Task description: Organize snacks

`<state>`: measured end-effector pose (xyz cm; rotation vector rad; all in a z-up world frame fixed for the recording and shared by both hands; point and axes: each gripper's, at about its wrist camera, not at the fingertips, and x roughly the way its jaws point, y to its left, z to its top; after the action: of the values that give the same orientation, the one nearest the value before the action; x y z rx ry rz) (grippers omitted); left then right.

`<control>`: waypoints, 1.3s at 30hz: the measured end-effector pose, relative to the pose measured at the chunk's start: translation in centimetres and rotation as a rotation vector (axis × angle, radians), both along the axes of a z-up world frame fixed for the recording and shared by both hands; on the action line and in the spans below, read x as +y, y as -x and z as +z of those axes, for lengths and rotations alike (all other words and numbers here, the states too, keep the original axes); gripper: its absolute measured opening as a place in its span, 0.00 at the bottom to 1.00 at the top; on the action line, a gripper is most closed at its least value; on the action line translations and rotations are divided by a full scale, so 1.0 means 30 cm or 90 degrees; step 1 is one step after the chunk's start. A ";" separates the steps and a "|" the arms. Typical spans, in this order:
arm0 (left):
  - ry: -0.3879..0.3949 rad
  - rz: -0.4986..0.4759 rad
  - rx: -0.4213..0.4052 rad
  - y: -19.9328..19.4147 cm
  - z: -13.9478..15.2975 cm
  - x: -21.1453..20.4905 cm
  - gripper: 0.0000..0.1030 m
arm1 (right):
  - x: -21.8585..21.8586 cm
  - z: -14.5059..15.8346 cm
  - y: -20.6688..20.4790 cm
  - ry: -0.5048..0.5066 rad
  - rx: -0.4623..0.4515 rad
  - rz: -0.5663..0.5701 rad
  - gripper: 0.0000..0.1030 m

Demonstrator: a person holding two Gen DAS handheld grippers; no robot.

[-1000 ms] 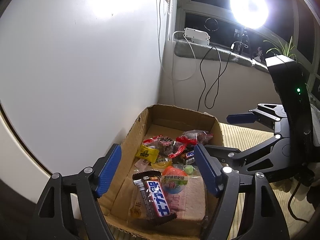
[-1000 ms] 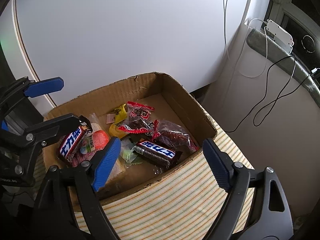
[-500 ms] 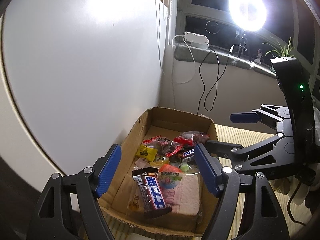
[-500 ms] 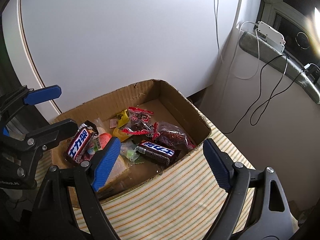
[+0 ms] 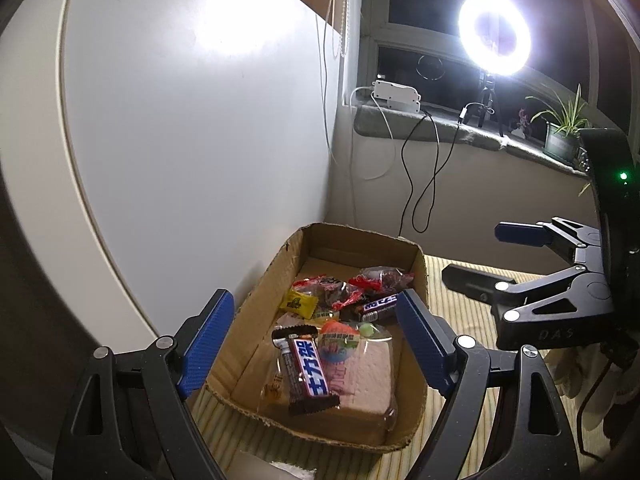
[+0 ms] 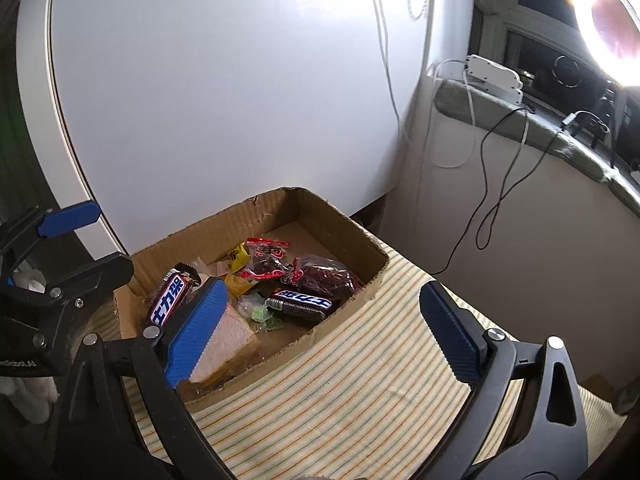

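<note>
your left hand-held gripper hangs with its blue pads spread wide and nothing between them, and the cardboard box sits just ahead of and below its fingertips on the striped cloth. nearest you in the box lies a pink wrapped cake, with a dark snickers bar lying on its left part and a round orange-topped sweet just beyond. farther ahead are a yellow packet, red-edged bags of dark dried fruit and a second snickers bar.

your right hand-held gripper is also spread and empty, over the cloth beside the box, which sits ahead and to its left. its left pad covers part of the cake. small green sweets, i think, lie beside the second bar. a ring light glares far ahead on the windowsill.
</note>
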<state>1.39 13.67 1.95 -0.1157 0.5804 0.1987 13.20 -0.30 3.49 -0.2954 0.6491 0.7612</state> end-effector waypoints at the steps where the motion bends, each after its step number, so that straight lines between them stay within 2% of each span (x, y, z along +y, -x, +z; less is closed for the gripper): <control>1: 0.000 0.000 0.000 0.006 0.000 -0.002 0.81 | -0.008 0.003 0.007 -0.002 -0.003 -0.004 0.96; 7: 0.012 0.004 0.002 0.054 -0.012 -0.016 0.81 | -0.071 0.013 0.073 -0.013 -0.018 -0.017 0.96; 16: 0.019 0.004 0.018 0.093 -0.033 -0.033 0.81 | -0.159 -0.028 0.150 -0.014 -0.008 -0.036 0.97; 39: 0.006 0.008 0.012 0.117 -0.031 -0.062 0.81 | -0.233 -0.036 0.187 -0.030 0.002 -0.055 0.97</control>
<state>-2.13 11.80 1.03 -0.1272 0.5990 0.2091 7.59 -7.28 2.40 -0.2213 0.6425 0.6928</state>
